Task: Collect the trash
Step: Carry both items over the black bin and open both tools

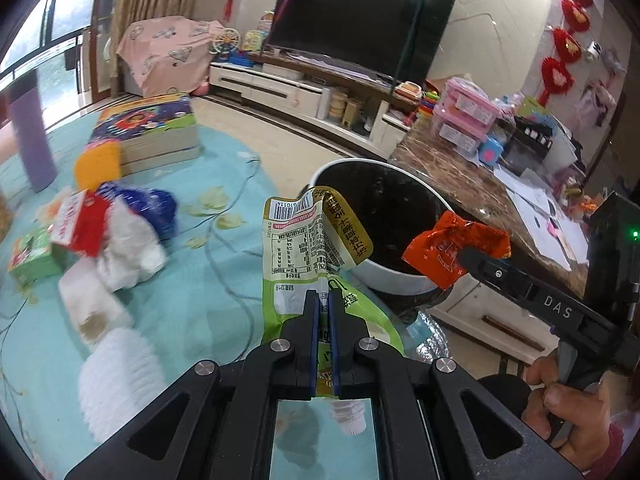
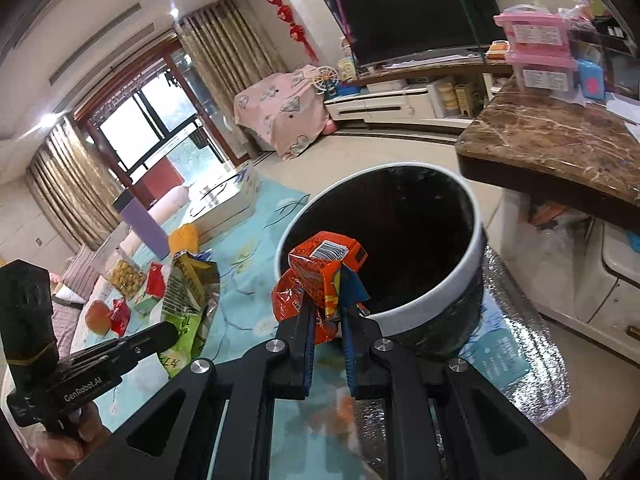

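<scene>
The left gripper [image 1: 324,300] pinches a crumpled green-and-yellow snack wrapper [image 1: 298,240] in its fingers; the right gripper [image 2: 326,312] clamps an orange foil wrapper [image 2: 320,276] beside the white-rimmed black bin [image 2: 460,280].

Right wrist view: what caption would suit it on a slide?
Right gripper clamps an orange wrapper beside the bin.

two tools [image 1: 324,300], two held wrappers [image 1: 298,240], one bin [image 1: 384,276]

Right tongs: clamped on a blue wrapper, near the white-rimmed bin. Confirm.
Wrong colour. The right tongs are clamped on an orange wrapper, not a blue one, near the white-rimmed bin. The right wrist view shows it.
</scene>
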`<action>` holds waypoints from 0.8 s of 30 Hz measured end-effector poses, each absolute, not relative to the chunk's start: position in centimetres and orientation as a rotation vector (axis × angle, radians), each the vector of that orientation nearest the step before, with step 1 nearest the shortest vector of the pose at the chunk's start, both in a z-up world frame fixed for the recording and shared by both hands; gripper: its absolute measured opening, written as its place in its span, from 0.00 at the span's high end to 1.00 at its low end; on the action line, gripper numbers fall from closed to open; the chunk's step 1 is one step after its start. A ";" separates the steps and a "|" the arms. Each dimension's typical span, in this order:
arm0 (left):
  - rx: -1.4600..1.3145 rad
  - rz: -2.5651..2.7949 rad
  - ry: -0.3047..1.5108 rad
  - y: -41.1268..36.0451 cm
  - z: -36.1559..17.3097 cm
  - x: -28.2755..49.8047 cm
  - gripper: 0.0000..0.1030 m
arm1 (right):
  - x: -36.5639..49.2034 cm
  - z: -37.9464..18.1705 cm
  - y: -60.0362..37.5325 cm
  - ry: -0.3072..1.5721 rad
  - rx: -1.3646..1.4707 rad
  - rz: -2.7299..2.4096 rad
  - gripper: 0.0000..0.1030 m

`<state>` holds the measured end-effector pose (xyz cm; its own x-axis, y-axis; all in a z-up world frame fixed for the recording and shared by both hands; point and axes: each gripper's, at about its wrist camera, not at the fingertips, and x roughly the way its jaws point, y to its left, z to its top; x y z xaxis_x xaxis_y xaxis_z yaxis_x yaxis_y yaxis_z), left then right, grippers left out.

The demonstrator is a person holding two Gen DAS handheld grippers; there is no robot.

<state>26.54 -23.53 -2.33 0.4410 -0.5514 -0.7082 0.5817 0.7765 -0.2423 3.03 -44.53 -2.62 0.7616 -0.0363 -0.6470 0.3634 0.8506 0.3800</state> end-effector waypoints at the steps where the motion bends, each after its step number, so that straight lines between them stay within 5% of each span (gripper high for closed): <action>1: 0.043 -0.705 0.865 -24.0 -2.3 26.6 0.98 | 3.0 -2.6 -44.9 0.676 0.518 -0.234 0.89; 24: 0.095 -0.755 0.908 -33.6 -3.5 33.2 0.97 | 5.9 -3.5 -50.6 0.729 0.533 -0.275 0.88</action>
<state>33.18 -33.64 -3.48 0.3805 -0.5517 -0.7422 0.6285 0.7430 -0.2301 5.91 -50.64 -3.46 0.7180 -0.0559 -0.6938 0.4165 0.8331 0.3639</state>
